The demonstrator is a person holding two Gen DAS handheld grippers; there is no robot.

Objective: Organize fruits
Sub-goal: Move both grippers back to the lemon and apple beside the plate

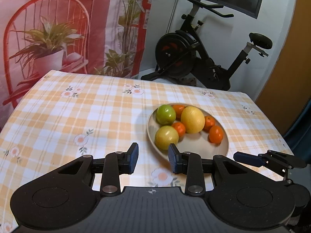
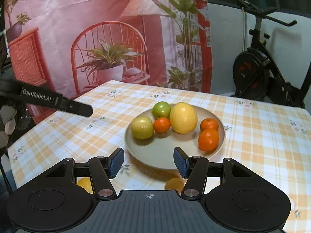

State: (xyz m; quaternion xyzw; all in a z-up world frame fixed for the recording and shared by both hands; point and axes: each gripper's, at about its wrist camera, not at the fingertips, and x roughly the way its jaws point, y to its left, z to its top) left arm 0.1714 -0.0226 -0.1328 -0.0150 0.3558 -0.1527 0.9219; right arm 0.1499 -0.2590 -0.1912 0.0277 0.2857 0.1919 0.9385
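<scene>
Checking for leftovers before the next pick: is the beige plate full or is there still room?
Partly full. The round beige plate holds seven fruits clustered toward its far side; its near part is bare.

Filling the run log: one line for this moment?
plate holds fruit | large yellow citrus mid-plate | left gripper empty | right gripper empty, before plate

The tabletop [image 1: 77,101] wears an orange-and-white checked cloth [image 2: 262,136] printed with small flowers. A beige plate [image 2: 155,155] of fruit rests on it, and two yellow fruits [image 2: 85,184] lie beside the plate.
</scene>
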